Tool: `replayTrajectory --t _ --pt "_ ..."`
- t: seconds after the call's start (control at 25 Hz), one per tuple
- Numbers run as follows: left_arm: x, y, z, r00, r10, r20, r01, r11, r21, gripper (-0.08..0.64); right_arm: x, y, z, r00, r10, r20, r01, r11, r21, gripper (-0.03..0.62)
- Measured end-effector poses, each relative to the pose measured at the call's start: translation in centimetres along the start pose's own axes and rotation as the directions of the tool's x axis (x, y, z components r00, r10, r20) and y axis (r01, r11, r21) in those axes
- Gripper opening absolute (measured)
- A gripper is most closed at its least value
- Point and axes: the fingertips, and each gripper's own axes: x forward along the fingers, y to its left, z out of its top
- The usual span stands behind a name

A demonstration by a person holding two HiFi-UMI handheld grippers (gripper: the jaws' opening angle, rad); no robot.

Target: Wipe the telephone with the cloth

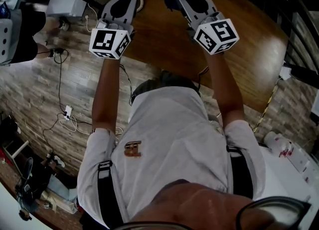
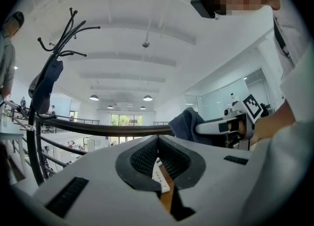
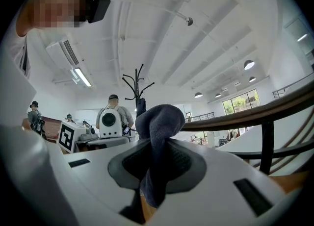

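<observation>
the right gripper (image 3: 153,171) pinches the dark cloth (image 3: 162,122), bunched ready for wiping; the left gripper (image 2: 158,163), jaws pressed together, is empty. both point toward the wooden table (image 1: 249,49); no telephone shows anywhere.

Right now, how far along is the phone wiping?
Done: the cloth is picked up, clamped in the right gripper's jaws. In hand: both grippers are held out toward the wooden table; the left gripper is shut and empty. Left: all the wiping, it seems, since no telephone shows in any view.
</observation>
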Motion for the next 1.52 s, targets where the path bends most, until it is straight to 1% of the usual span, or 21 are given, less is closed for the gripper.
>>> replayTrajectory --t 0.2,0.36,0.52,0.6,0.8,1.0,1.16,1.32,1.52 --pt "3.2 1.4 -1.0 1.000 0.015 -0.023 -0.015 1.000 -0.006 0.018 2.1 -3.3 -0.2 1.000 -0.003 -0.018 0.003 1.000 0.013 0.080" --pt "4.9 3.0 -1.6 0.999 0.009 -0.040 -0.009 1.000 -0.002 0.018 4.2 -4.5 -0.4 0.999 -0.011 -0.030 0.012 1.000 0.018 0.080" --pt "6.6 5.2 -2.1 0.999 -0.016 -0.046 0.016 1.000 -0.004 0.018 6.8 -5.1 -0.3 0.998 -0.034 -0.045 0.035 0.999 0.009 0.080" --pt "7.7 5.9 -2.6 0.997 -0.033 -0.063 0.033 0.999 -0.004 0.018 8.0 -5.8 -0.3 0.997 -0.052 -0.061 0.053 0.999 0.008 0.080" --pt "10.6 7.3 -3.6 0.990 -0.076 -0.118 0.077 0.997 0.006 0.018 10.4 -8.3 -0.4 0.988 -0.101 -0.114 0.108 0.993 0.055 0.080" --pt "12.8 9.2 -5.1 0.982 -0.105 -0.159 0.108 0.994 0.012 0.018 12.9 -10.4 -1.5 0.979 -0.138 -0.151 0.152 0.984 0.090 0.080" --pt "14.8 10.7 -6.7 0.969 -0.122 -0.216 0.126 0.992 0.003 0.018 15.1 -12.1 -2.4 0.971 -0.153 -0.182 0.175 0.978 0.112 0.080" --pt "16.6 11.9 -8.6 0.947 -0.144 -0.287 0.142 0.989 -0.029 0.019 17.5 -13.7 -3.4 0.960 -0.163 -0.228 0.197 0.971 0.134 0.080" --pt "18.9 13.7 -11.3 0.916 -0.158 -0.368 0.142 0.987 -0.070 0.020 20.8 -16.2 -4.7 0.937 -0.180 -0.300 0.227 0.965 0.130 0.080"
